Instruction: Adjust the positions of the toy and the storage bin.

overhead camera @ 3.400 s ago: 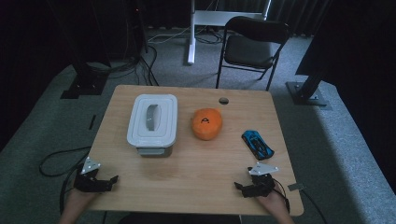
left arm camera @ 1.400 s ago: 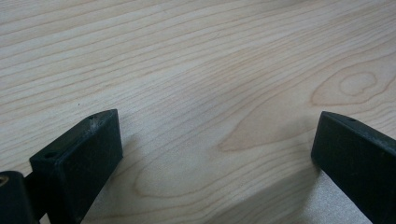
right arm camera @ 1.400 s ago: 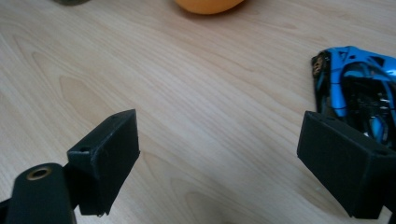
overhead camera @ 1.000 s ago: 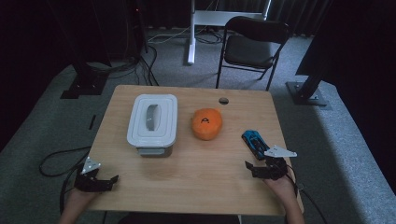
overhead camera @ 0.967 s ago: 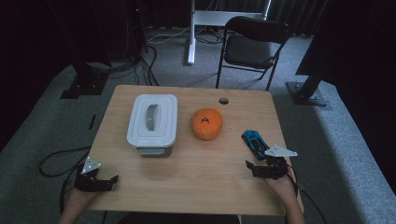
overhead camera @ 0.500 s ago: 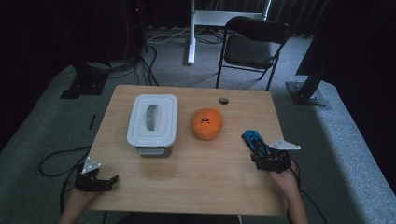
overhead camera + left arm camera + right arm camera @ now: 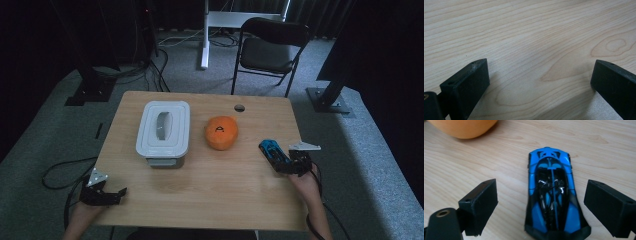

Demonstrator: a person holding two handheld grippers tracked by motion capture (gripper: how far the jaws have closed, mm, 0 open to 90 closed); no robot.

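Now the right hand-held gripper (image 7: 541, 207) stands with its jaws spread wide to either side of the blue toy car (image 7: 552, 195), neither jaw touching it. That car lies on the desk (image 7: 225, 185), just right of the orange ball (image 7: 221, 132). Left of the ball, the left hand-held gripper (image 7: 540, 82) rests open over bare wood.

Probably a lab or studio, dark curtains (image 7: 380, 45), grey carpet (image 7: 45, 135), rig stands (image 7: 90, 85), folding chair (image 7: 270, 50)

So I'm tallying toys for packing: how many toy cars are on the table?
1: a blue and black toy car near the wooden table's right edge, between the open right tongs.
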